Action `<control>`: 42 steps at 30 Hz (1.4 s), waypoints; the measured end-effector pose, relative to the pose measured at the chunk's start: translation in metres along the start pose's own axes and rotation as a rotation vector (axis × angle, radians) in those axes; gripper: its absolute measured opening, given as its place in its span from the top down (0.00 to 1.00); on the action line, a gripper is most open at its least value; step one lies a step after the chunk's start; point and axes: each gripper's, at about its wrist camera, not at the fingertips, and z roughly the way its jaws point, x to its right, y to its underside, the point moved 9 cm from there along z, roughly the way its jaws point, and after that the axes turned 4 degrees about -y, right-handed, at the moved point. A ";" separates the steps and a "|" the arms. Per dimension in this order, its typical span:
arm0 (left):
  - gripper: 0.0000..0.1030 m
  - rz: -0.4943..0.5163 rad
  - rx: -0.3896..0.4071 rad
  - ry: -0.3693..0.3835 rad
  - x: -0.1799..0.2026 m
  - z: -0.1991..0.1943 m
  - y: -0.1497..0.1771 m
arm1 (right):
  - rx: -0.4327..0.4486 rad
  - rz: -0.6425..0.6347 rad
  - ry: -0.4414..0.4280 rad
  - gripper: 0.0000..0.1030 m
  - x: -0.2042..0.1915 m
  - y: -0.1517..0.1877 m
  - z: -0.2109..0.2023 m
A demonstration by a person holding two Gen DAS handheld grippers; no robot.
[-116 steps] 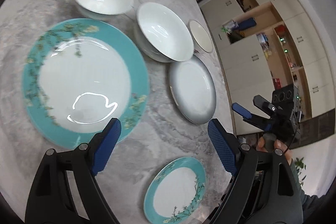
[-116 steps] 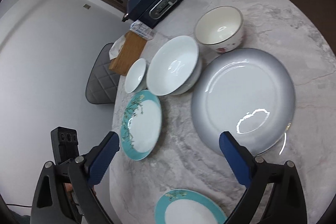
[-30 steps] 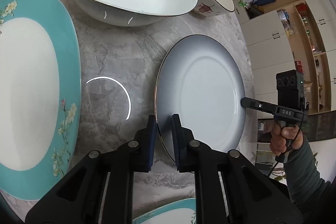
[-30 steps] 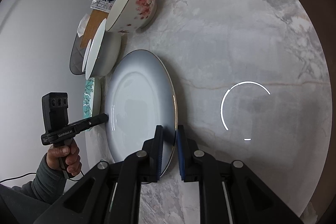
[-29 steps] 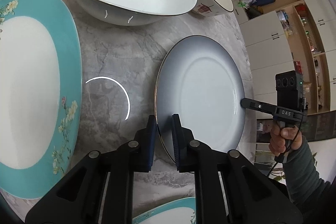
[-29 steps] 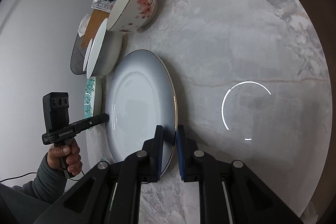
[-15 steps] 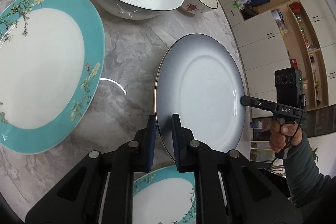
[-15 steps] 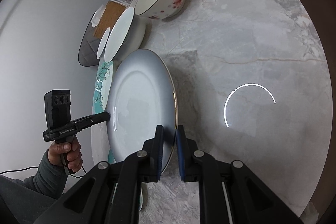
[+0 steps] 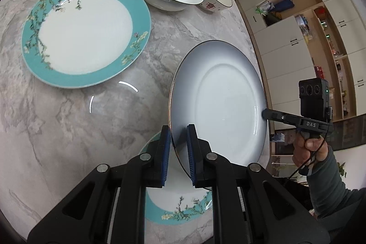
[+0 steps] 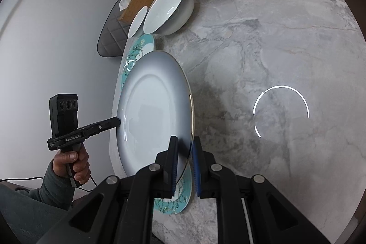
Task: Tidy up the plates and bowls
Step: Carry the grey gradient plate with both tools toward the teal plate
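Left wrist view: the left gripper (image 9: 178, 152) has its jaws pinched narrow on the near-left rim of the grey plate (image 9: 219, 104), which is lifted off the marble table (image 9: 68, 129) and sits partly over the small teal plate (image 9: 173, 209). The right gripper (image 9: 266, 113) bites the plate's right edge.

Right wrist view: the right gripper (image 10: 184, 166) is clamped tight on the grey plate (image 10: 151, 116), rim running right between the jaws. The left gripper (image 10: 116, 121) grips the far-left edge.
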 end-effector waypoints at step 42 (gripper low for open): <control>0.88 -0.095 -0.104 -0.005 -0.065 0.048 0.095 | -0.075 0.107 0.065 0.86 0.017 0.087 0.058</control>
